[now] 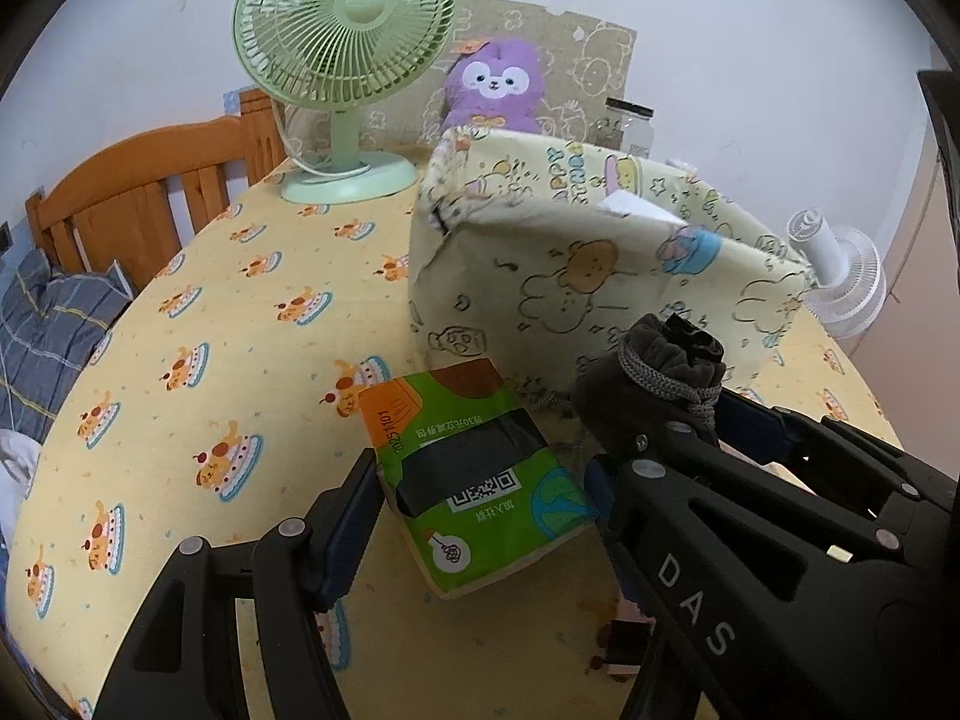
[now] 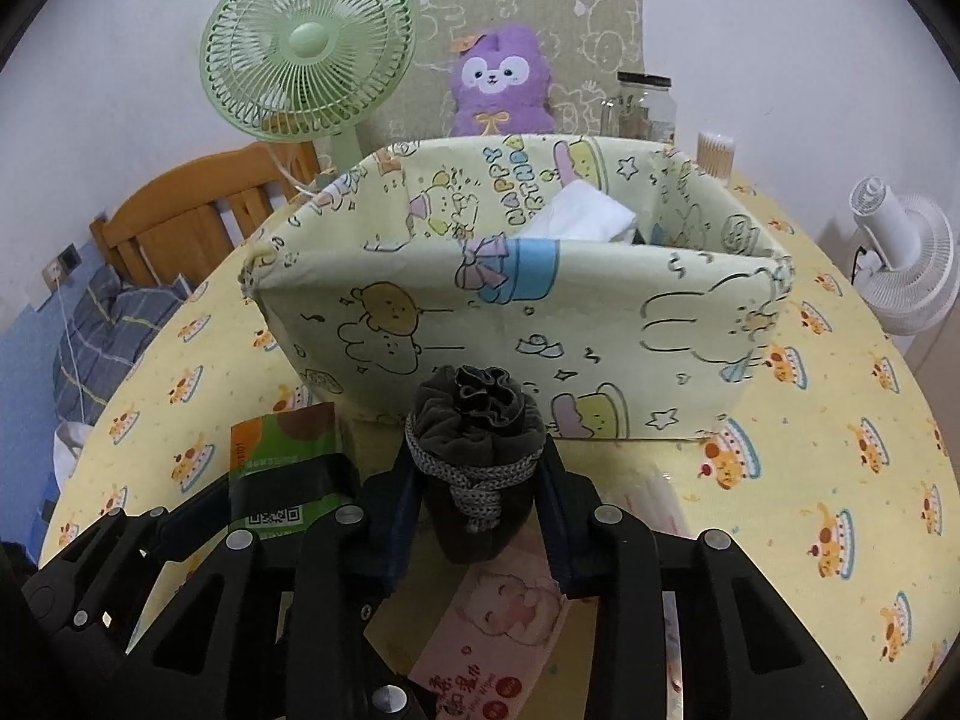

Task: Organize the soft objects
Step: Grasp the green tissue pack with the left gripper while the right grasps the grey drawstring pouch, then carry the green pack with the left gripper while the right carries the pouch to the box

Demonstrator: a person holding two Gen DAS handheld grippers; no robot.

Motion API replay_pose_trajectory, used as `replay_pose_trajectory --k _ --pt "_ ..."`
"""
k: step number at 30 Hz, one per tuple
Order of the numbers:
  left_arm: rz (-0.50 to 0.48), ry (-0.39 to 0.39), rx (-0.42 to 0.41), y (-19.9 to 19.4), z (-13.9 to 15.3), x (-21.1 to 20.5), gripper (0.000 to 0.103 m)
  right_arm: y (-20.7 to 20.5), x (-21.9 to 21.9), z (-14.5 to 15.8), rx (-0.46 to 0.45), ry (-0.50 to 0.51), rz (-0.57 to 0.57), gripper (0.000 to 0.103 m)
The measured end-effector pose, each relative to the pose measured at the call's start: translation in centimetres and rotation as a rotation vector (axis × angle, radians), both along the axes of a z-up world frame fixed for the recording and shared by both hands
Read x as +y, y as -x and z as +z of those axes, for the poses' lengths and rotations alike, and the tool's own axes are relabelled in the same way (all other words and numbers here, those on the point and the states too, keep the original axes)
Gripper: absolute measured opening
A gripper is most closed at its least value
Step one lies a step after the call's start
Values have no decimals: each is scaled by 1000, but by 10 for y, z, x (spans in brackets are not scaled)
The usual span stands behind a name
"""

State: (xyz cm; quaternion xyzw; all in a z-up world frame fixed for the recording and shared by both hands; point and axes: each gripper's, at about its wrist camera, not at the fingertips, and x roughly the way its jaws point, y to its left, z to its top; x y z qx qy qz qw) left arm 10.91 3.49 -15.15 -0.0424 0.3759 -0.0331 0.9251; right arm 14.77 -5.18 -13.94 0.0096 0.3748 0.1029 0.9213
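My right hand-held gripper (image 2: 480,516) clamps the pouch (image 2: 480,462); my left hand-held gripper (image 1: 480,498) straddles the green pack (image 1: 480,480), wide.

left wrist: low, near table, faces fabric bin (image 1: 600,276) | right wrist: same, head-on | shared: green fan (image 2: 309,42)

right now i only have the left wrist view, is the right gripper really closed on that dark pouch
Observer: Yes, the right wrist view shows the right gripper with a finger pressed on each side of the pouch.
Operator: anything under it
Observer: A pink tissue pack lies directly beneath.
Operator: whats behind the basket, right side
Observer: A cotton swab container, next to the glass jar.
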Motion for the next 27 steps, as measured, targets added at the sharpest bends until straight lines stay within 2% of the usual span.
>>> replay_pose_trajectory --k 27 --pt "-53 -17 -114 30 54 -34 70 43 -40 58 -120 -27 -71 38"
